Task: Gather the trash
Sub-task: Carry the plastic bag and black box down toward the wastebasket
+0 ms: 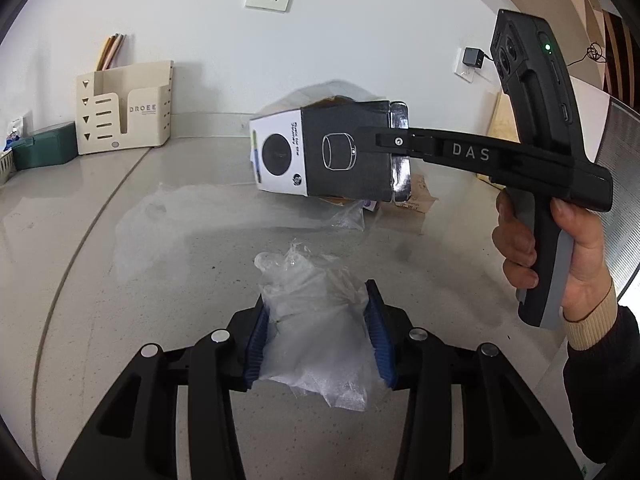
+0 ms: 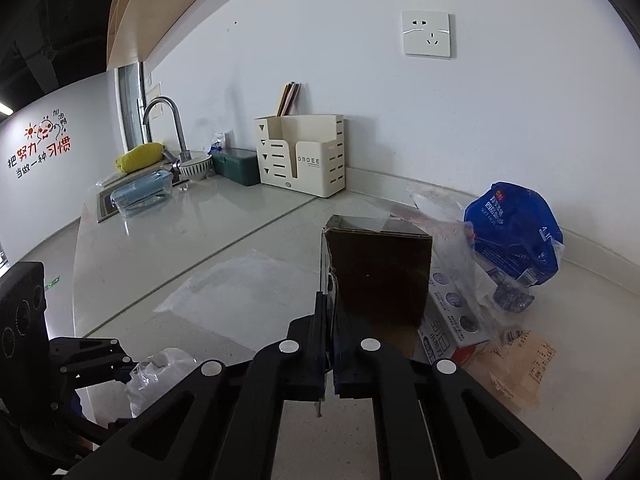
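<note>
My left gripper (image 1: pixel 316 296) is shut on a crumpled wad of clear plastic (image 1: pixel 316 332), squeezed between its blue pads just above the counter. A black-and-white product box (image 1: pixel 332 156) is tilted at the middle of the counter. My right gripper (image 1: pixel 372 142), held by a hand, comes in from the right and is shut on the box's thin side wall. In the right wrist view the right gripper (image 2: pixel 328 300) pinches that cardboard edge of the box (image 2: pixel 380 272). The left gripper (image 2: pixel 116 364) with the plastic wad (image 2: pixel 160 372) shows at lower left.
A flat clear bag (image 2: pixel 240 288) lies left of the box. Right of it are a blue soft package (image 2: pixel 516 232), a small white carton (image 2: pixel 452 316) and brown paper (image 2: pixel 520 360). A cream organizer (image 2: pixel 304 156), a green box (image 2: pixel 236 166) and a sink (image 2: pixel 108 200) line the back.
</note>
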`<state>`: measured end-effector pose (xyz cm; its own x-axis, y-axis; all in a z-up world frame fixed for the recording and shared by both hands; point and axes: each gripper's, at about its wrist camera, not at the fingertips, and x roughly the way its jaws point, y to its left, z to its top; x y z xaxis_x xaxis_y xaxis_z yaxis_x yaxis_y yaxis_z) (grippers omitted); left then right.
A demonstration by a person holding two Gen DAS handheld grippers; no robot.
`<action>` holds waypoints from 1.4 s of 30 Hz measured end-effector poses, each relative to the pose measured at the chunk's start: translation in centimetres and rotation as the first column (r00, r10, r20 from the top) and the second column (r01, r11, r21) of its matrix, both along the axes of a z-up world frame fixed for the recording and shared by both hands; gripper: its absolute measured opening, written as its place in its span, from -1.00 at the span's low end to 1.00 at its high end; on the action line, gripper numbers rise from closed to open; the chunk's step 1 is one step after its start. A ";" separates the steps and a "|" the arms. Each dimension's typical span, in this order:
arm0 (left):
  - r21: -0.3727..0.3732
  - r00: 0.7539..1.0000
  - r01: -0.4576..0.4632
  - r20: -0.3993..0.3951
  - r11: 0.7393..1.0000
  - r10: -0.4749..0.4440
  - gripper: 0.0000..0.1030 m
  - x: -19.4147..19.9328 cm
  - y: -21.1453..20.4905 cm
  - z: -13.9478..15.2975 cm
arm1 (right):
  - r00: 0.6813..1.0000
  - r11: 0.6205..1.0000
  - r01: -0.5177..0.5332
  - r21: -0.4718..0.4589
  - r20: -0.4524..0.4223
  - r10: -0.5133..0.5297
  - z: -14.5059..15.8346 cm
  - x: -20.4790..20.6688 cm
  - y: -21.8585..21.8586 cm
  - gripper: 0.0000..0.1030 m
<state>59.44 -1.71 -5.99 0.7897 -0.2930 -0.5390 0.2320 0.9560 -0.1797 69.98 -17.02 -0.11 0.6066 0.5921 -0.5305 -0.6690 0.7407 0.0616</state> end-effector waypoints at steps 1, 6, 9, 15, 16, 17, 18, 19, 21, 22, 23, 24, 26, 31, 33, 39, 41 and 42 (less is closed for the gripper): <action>-0.002 1.000 -0.003 0.008 1.000 0.003 -0.14 -0.3 0.2 0.2 | 1.000 1.000 0.000 -0.002 0.000 0.000 0.1 -0.2 0.0 -0.87; -0.019 0.999 0.004 0.040 1.000 -0.004 -0.14 -1.9 1.0 1.2 | 1.000 1.000 0.016 0.009 0.019 -0.016 0.9 -1.6 -0.7 -0.87; -0.019 0.998 0.006 0.058 1.000 -0.004 -0.14 -2.8 1.4 1.8 | 0.999 1.000 0.022 0.020 0.035 -0.023 1.7 -2.7 -1.2 -0.87; -0.018 0.996 0.003 0.094 1.000 -0.001 -0.14 -5.5 1.5 3.0 | 0.995 0.998 0.048 0.044 0.080 -0.052 3.3 -5.8 -2.7 -0.86; -0.022 0.995 0.006 0.098 1.000 -0.004 -0.14 -5.9 1.6 3.2 | 0.995 0.997 0.051 0.052 0.080 -0.055 3.5 -6.3 -2.9 -0.86; -0.022 0.995 0.006 0.103 1.000 -0.004 -0.14 -6.3 1.5 3.3 | 0.995 0.997 0.050 0.056 0.080 -0.054 3.8 -6.8 -3.1 -0.86; -0.023 0.995 0.007 0.104 1.000 -0.005 -0.14 -6.6 1.5 3.4 | 0.995 0.997 0.054 0.057 0.085 -0.058 4.0 -7.4 -3.3 -0.86; -0.023 0.995 0.011 0.104 1.000 -0.009 -0.14 -7.0 1.4 3.5 | 0.993 0.996 0.065 0.058 0.091 -0.071 4.2 -7.9 -3.6 -0.86; -0.019 0.994 0.015 0.105 1.000 -0.013 -0.14 -7.6 1.3 3.7 | 0.993 0.995 0.074 0.068 0.092 -0.080 4.6 -8.9 -4.1 -0.86; -0.018 0.994 0.018 0.107 1.000 -0.016 -0.14 -8.0 1.2 3.8 | 0.993 0.994 0.076 0.078 0.089 -0.083 4.8 -9.4 -4.4 -0.86; -0.017 0.994 0.021 0.110 1.000 -0.019 -0.14 -8.4 1.1 4.0 | 0.992 0.993 0.080 0.084 0.089 -0.088 5.0 -9.9 -4.7 -0.86; -0.017 0.993 0.022 0.114 1.000 -0.020 -0.14 -8.7 1.0 4.1 | 0.991 0.993 0.085 0.085 0.092 -0.093 5.1 -10.5 -4.9 -0.86; -0.017 0.992 0.028 0.120 0.999 -0.025 -0.14 -9.6 0.8 4.3 | 0.990 0.993 0.089 0.083 0.105 -0.097 5.3 -11.9 -5.2 -0.86; -0.002 0.992 0.041 0.119 0.999 -0.041 -0.13 -12.2 0.1 4.0 | 0.987 0.992 0.095 0.083 0.123 -0.104 5.6 -15.7 -6.2 -0.86; 0.022 0.992 0.036 0.121 0.999 -0.038 -0.13 -13.3 -0.1 3.9 | 0.986 0.991 0.097 0.094 0.127 -0.108 5.6 -17.3 -6.7 -0.86; 0.033 0.992 0.076 0.097 0.997 -0.079 -0.13 -16.5 -0.2 3.0 | 0.985 0.987 0.114 0.116 0.120 -0.127 4.6 -22.4 -7.5 -0.86; 0.029 0.993 0.088 0.081 0.996 -0.090 -0.13 -17.5 -0.2 2.5 | 0.985 0.986 0.128 0.109 0.107 -0.139 4.0 -23.9 -7.5 -0.86; 0.031 0.993 0.094 0.074 0.995 -0.096 -0.13 -18.0 -0.2 2.3 | 0.985 0.986 0.135 0.103 0.093 -0.144 3.6 -24.7 -7.5 -0.86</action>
<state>41.43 -1.90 -3.69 0.7979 -0.3544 -0.4877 0.3337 0.9334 -0.1323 45.23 -24.52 3.51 0.7339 0.5429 -0.4083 -0.5659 0.8211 0.0747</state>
